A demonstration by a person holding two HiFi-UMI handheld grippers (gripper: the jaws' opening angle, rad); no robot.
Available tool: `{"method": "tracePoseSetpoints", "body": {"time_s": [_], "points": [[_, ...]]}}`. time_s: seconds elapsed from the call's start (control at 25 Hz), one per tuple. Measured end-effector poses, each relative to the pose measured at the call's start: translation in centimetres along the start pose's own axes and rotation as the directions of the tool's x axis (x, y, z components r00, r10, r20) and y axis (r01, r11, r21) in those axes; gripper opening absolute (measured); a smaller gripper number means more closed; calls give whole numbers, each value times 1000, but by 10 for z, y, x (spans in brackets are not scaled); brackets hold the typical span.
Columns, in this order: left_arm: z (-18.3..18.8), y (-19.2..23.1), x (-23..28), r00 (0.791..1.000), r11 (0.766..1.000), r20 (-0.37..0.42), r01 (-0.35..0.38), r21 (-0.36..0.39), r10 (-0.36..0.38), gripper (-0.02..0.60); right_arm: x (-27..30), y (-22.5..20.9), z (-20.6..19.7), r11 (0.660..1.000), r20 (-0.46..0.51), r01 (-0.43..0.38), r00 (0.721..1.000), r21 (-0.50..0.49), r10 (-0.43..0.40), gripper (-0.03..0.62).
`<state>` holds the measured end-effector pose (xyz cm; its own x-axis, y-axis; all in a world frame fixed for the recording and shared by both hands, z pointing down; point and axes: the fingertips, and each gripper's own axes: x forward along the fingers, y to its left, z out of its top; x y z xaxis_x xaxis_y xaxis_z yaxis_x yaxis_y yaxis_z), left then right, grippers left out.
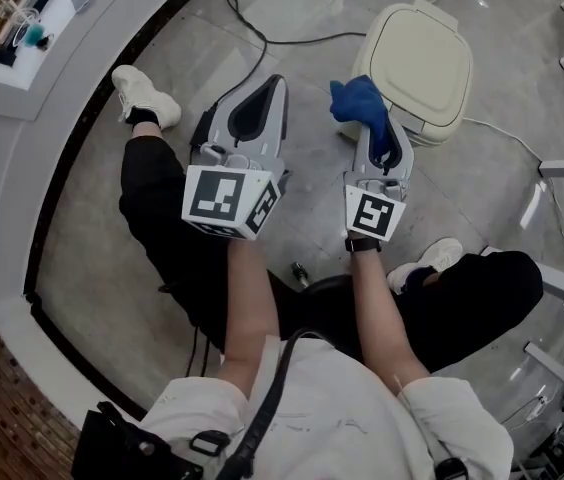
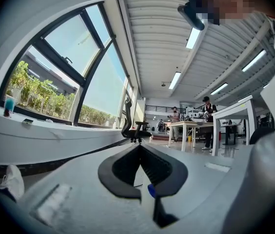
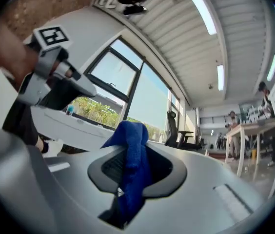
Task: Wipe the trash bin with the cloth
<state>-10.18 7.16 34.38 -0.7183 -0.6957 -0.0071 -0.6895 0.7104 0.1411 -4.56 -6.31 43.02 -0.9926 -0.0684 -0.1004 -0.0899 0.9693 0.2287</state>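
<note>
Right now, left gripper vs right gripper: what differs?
Left gripper is shut with nothing between its jaws; right gripper is clamped on the blue cloth. In the head view the right gripper sits close by the trash bin; the left gripper is further from it, over floor. Shared: both point forward, side by side.

— What does your left gripper (image 2: 140, 146) hold?
— Nothing. My jaws are pressed together. Beyond them I see a chair (image 2: 135, 126), a window (image 2: 74, 72) at left, a shoe (image 2: 11, 180) low left, and people (image 2: 206, 112) by a table (image 2: 191, 125) far off.
</note>
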Motion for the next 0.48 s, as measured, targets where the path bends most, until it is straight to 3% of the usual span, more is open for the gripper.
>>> {"method": "tracePoseSetpoints", "body": {"time_s": [0.12,0.24,0.36,0.48], "points": [[-9,2,2,1000,1000,-13,-11,0,11,0,-4,26,-31,994,-55,-74,996,-86,70,71],[-21,-4,8,1000,1000,-28,-9,-5,9,0,-8,44,-97,995,-196,-99,976,15,100,71],[-34,-16,15,998,1000,-55,26,-2,-26,0,-18,38,-177,996,-343,-52,936,77,75,71],[-42,-20,18,996,999,-76,48,5,-47,0,-23,47,-239,992,-459,-86,881,89,117,69]]}}
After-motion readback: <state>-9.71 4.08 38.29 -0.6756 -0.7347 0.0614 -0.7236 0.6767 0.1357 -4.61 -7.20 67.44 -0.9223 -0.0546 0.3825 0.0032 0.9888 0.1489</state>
